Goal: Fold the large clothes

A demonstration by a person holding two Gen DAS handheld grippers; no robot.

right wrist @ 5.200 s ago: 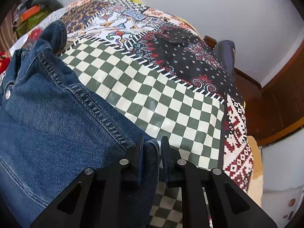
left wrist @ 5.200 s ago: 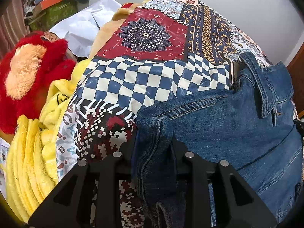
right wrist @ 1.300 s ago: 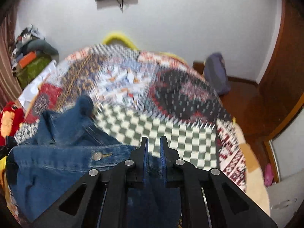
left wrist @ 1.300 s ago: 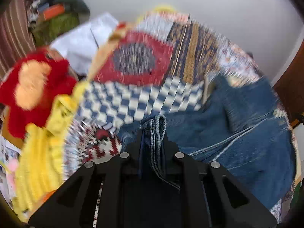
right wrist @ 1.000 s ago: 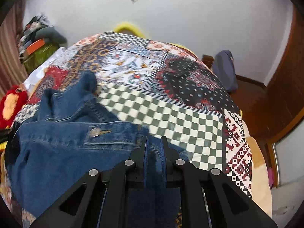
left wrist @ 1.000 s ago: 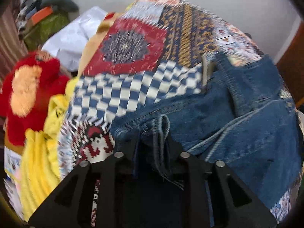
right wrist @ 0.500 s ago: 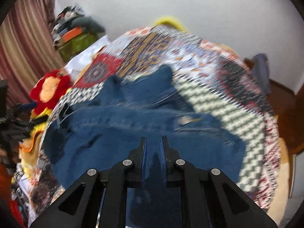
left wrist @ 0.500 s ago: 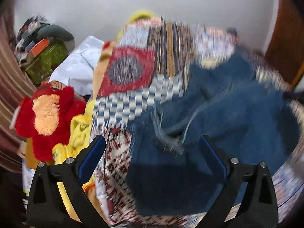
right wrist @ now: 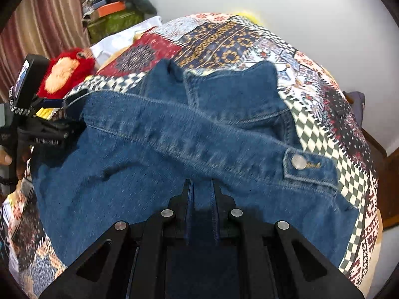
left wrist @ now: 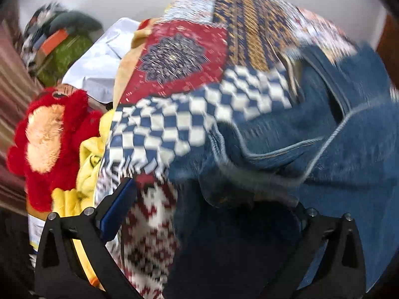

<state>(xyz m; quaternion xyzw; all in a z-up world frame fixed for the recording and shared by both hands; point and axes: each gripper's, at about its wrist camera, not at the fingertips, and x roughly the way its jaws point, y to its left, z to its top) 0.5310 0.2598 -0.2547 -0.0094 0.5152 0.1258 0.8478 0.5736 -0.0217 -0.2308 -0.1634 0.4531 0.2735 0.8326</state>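
A blue denim jacket (right wrist: 189, 134) lies on the patchwork bedspread (right wrist: 224, 39), its collar toward the far side and a metal button at the right. My right gripper (right wrist: 202, 189) is shut on a fold of the jacket's near edge. My left gripper (left wrist: 212, 199) is open wide, its fingers either side of a bunched denim edge (left wrist: 237, 174) without pinching it. The left gripper also shows in the right wrist view (right wrist: 62, 107) at the jacket's left edge. The jacket also shows in the left wrist view (left wrist: 336, 154).
A red plush toy (left wrist: 49, 144) and yellow cloth (left wrist: 87, 164) lie at the bed's left edge. White sheets (left wrist: 99, 62) and a pile of boxes and clothes (right wrist: 117, 7) sit at the back left. A wooden door (right wrist: 389, 174) is at the right.
My left gripper has opened and let go of the denim, then moved closer to the jacket's edge. My right gripper stays shut on the fabric and has drawn it across the jacket.
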